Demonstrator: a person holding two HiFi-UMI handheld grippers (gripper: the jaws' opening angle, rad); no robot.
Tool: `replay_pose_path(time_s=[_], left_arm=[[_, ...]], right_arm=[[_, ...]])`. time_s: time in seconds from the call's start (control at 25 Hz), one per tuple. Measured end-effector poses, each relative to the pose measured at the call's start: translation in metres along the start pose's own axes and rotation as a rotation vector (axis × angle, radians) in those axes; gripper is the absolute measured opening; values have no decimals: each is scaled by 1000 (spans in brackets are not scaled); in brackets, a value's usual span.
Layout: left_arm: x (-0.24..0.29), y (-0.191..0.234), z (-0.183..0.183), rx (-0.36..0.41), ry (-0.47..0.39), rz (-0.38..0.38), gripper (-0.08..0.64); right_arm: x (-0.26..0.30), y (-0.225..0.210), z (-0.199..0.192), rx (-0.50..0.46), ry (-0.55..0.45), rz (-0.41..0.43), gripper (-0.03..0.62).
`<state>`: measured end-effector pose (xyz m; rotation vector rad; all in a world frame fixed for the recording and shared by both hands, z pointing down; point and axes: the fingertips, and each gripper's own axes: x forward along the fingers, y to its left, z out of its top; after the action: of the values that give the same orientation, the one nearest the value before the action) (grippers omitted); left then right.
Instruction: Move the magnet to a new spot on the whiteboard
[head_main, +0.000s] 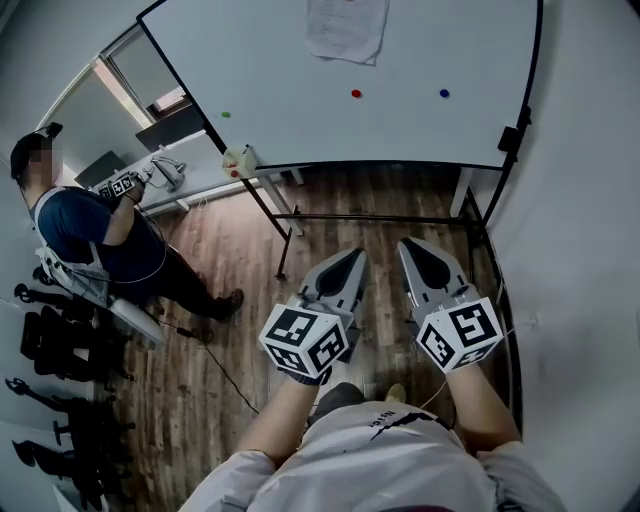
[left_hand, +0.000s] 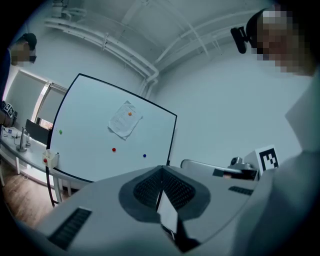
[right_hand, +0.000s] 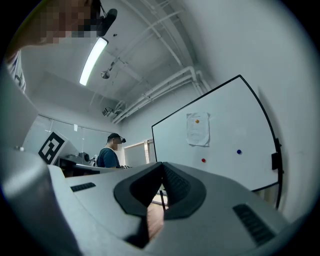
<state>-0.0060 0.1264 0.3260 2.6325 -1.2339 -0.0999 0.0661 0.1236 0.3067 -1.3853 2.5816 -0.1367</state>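
The left gripper (head_main: 352, 262) and right gripper (head_main: 410, 250) are each pressed together on nothing, side by side above the wooden floor (head_main: 340, 200). Well beyond them the whiteboard (head_main: 290, 70) carries a red magnet (head_main: 356, 94), a blue magnet (head_main: 444, 93) right of it and a green magnet (head_main: 225, 114) at its left edge.

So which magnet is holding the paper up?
The orange magnet, sitting on the paper sheet; the green magnet, red magnet and blue magnet sit on bare whiteboard.

On the whiteboard (head_main: 420, 120), the paper (head_main: 346, 28) sits above the middle magnet (head_main: 356, 94), with the left magnet (head_main: 225, 114) and right magnet (head_main: 444, 93) flanking. A person (head_main: 90, 235) stands left of it (by a table (head_main: 205, 172)).
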Motion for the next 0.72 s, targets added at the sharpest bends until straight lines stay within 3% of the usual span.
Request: replay_pose_path(time_s=[0.32, 0.72], left_arm=[[18, 8, 2, 13, -5, -15, 11], [64, 76, 22, 29, -41, -41, 11]], right_arm=[[14, -12, -6, -11, 19, -15, 14], [91, -24, -14, -64, 34, -30, 14]])
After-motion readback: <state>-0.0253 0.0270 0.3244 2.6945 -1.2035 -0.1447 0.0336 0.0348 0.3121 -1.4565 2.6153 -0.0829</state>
